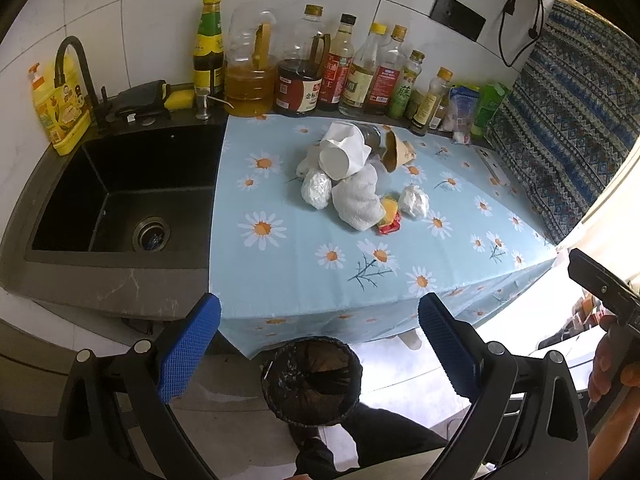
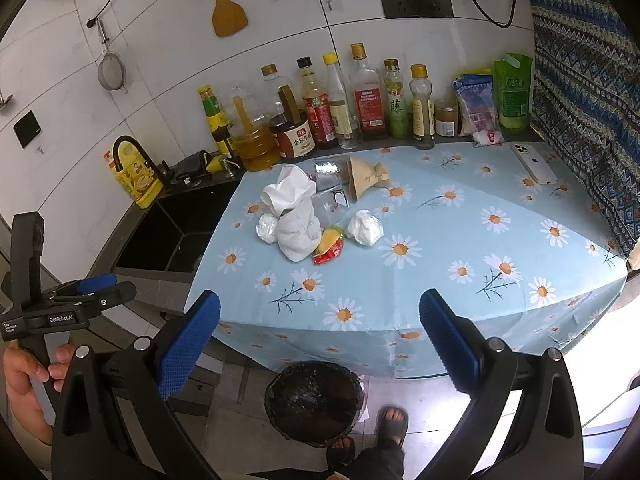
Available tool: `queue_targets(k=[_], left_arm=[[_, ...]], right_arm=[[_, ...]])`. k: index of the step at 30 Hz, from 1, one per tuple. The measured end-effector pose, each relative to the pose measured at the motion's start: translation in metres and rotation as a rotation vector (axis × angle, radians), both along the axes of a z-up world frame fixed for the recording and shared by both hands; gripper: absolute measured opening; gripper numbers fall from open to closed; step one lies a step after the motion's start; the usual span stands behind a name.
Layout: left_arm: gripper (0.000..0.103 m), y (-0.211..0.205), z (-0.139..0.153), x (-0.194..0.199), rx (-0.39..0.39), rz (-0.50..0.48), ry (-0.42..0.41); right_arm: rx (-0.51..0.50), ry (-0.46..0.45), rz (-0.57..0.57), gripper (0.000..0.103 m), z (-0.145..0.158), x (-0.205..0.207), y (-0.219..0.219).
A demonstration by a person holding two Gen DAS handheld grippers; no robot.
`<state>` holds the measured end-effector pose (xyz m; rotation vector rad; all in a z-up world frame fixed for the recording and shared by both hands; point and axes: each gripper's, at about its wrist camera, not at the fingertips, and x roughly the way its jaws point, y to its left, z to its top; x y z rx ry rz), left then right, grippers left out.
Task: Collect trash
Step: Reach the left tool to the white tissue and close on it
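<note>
**A home kitchen**

A black sink (image 1: 120, 196) with a curved tap (image 1: 76, 68) sits in a dark counter under white wall tiles. Bottles (image 2: 320, 112) of oil, vinegar and sauce line the wall. A spatula (image 2: 228, 10) and a strainer (image 2: 112, 70) hang above. A daisy cloth (image 2: 440, 248) covers the worktop.

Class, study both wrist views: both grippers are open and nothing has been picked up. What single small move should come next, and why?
Probably reach the right hand-held gripper forward to the red and yellow wrapper. It lies at the near edge of the trash pile on the daisy tablecloth, apart from the crumpled white ball, with the bin waiting empty-looking below the table edge.
</note>
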<state>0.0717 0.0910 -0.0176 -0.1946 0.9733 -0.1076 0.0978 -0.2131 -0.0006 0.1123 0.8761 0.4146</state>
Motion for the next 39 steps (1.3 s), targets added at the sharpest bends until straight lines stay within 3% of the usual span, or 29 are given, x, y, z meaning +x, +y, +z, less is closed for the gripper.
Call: queue_targets(k=[6, 12, 20, 28, 32, 39], left_arm=[[0.096, 0.004, -0.005, 0.027, -0.043, -0.01, 0.018], [0.096, 0.0, -0.009, 0.072, -0.036, -0.014, 0.022], [0.096, -0.024, -0.03, 0.162, 0.045, -0.076, 0.091], [0.096, -0.045, -0.06, 0.23, 0.089, -0.141, 0.172], [0.096, -0.052, -0.075, 0.261, 0.122, -0.161, 0.206], [0.096, -0.063, -0.09, 0.293, 0.173, -0.188, 0.25]], right_arm=[[-0.007, 0.021, 0.022, 0.099, -0.013, 0.026, 0.002], [-0.031, 0.019, 0.065, 0.099, -0.031, 0.07, 0.006], [-0.003, 0.118, 0.14, 0.098, -0.078, 0.149, 0.004], [-0.001, 0.231, 0.218, 0.083, -0.134, 0.206, 0.011], [0.015, 0.267, 0.235, 0.083, -0.15, 0.22, 0.013], [0.025, 0.296, 0.262, 0.07, -0.169, 0.239, 0.019]])
